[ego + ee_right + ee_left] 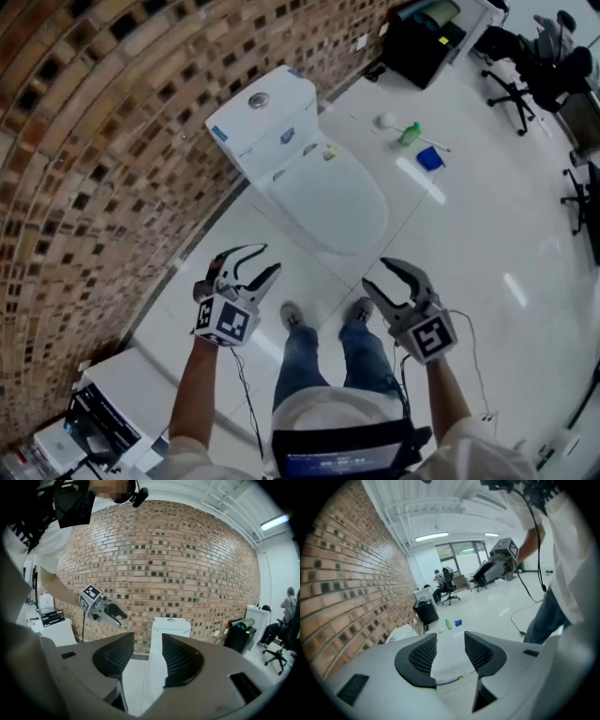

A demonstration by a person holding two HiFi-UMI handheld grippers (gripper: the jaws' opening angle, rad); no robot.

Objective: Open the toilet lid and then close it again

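Note:
A white toilet stands against the brick wall, its tank [262, 120] behind the lowered lid [330, 202]. In the head view both grippers hover in front of the bowl, short of it and touching nothing. My left gripper [268, 260] is open and empty, off the lid's left front. To the right, my right gripper [375, 275] is also open and empty. In the left gripper view my left gripper [450, 654] frames the white toilet top [449, 668] between its jaws. Through my right gripper [143, 660] the tank [171, 626] and lid [152, 679] appear, with the left gripper [114, 613] in the air beside them.
The brick wall [103, 150] runs along the left. A green bottle [409, 134], a blue object [430, 158] and a white brush [385, 120] lie on the floor beyond the toilet. A black bin [422, 42] and office chairs [525, 70] stand farther back. A white cabinet [127, 389] sits at lower left.

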